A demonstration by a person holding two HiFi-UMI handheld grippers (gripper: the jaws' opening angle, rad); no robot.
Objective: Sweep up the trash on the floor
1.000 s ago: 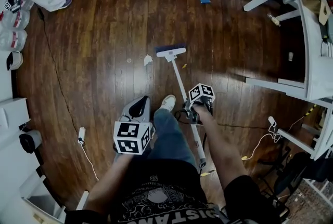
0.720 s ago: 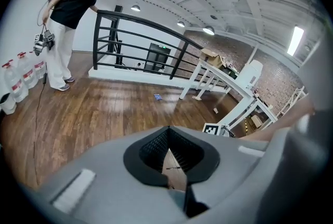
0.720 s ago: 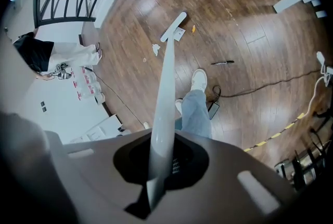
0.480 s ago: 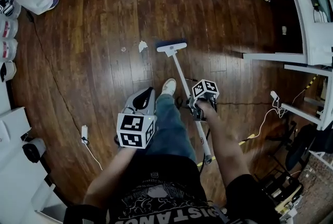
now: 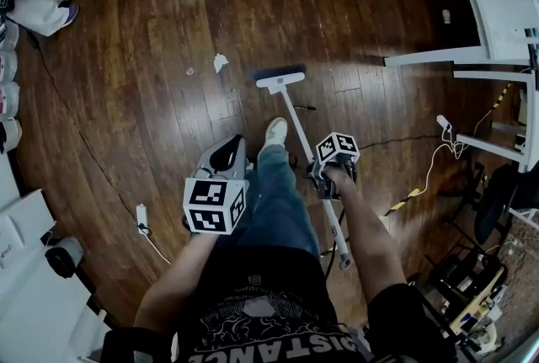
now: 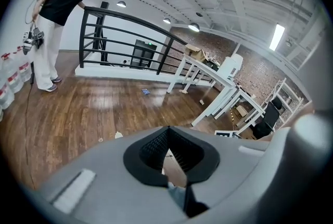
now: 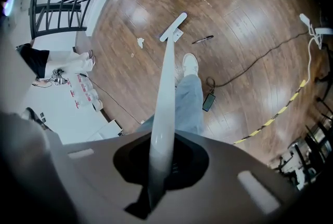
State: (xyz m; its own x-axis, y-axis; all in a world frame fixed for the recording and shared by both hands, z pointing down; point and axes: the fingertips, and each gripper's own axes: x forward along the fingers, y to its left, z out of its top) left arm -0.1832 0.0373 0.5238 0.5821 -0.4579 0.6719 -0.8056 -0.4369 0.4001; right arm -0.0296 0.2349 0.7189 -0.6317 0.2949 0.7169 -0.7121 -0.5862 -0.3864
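Right fingers stay clenched on the broom handle, left fingers closed on nothing; broom head has pulled back toward my shoe, so the paper scrap up-left of it stays unswept.

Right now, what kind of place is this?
Probably a loft-style workshop or studio. It has a wood floor, white tables, a brick wall and a black railing.
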